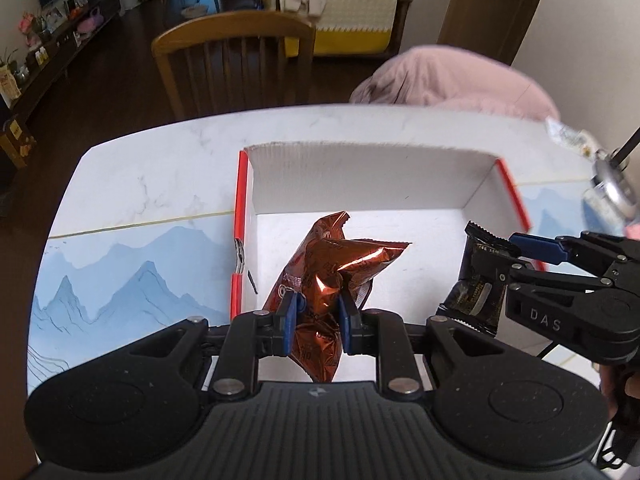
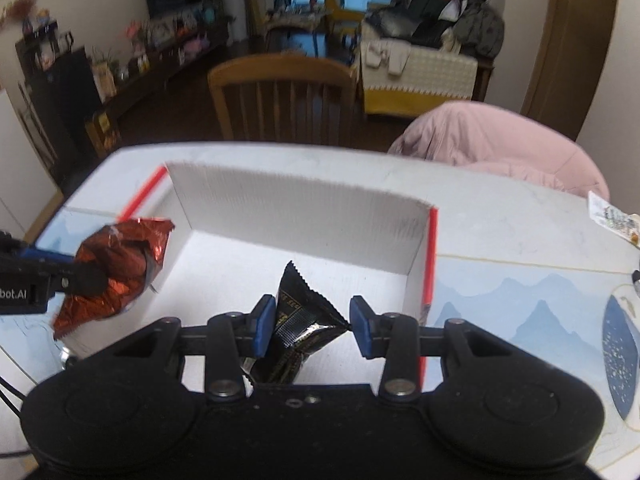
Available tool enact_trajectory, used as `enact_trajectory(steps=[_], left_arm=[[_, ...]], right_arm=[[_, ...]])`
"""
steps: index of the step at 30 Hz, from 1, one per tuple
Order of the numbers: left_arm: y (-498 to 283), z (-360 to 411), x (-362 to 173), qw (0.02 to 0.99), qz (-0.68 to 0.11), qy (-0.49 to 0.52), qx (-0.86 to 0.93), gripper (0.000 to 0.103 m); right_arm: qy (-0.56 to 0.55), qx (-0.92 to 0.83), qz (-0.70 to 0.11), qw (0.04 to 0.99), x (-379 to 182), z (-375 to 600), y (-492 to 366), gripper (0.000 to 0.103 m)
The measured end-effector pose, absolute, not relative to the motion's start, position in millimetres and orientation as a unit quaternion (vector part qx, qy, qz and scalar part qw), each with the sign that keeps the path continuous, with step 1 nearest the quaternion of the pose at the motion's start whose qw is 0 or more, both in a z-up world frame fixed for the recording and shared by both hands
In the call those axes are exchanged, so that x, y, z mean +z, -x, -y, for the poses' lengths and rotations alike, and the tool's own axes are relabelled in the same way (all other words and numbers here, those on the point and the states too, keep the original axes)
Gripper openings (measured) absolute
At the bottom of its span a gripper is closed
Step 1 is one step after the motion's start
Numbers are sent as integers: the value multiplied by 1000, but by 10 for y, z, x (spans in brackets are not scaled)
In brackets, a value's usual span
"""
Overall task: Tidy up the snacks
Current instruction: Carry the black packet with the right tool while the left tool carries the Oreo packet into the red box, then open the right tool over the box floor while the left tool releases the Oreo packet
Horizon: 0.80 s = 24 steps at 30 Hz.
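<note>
My left gripper [image 1: 318, 316] is shut on a crumpled copper-red foil snack packet [image 1: 336, 264], held over the near left part of a white cardboard box [image 1: 360, 176] with red outer sides. The same red snack packet [image 2: 116, 268] shows at the left of the right wrist view, over the box's left wall. My right gripper [image 2: 312, 326] is shut on a black snack packet [image 2: 300, 320] with a serrated edge, above the white box [image 2: 300, 208] floor. In the left wrist view that black snack packet [image 1: 478, 280] hangs at the box's right wall, in the right gripper [image 1: 504, 264].
The box stands on a white marble table [image 1: 160, 168] with a blue mountain-print mat [image 1: 132, 268]. A wooden chair [image 1: 236, 56] and a pink garment [image 1: 452, 80] sit behind the table. A small printed packet [image 2: 614, 220] and a blue patterned plate [image 2: 620, 356] lie at the right.
</note>
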<state>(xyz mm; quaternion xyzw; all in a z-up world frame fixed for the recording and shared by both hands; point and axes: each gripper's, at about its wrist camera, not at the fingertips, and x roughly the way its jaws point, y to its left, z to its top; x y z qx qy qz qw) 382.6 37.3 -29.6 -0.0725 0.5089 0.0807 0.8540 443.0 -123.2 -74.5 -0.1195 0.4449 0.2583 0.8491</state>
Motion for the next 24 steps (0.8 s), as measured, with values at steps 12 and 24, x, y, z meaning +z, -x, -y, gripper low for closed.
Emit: enact_trajectory(steps=[12, 24], left_arm=[[-4133, -220, -833, 815, -570, 34, 98, 21], [-4109, -173, -961, 806, -583, 40, 91, 23]], right_arm=[[152, 280, -491, 811, -1123, 1165, -4534, 28], [140, 291, -484, 813, -1014, 1276, -4509, 34]])
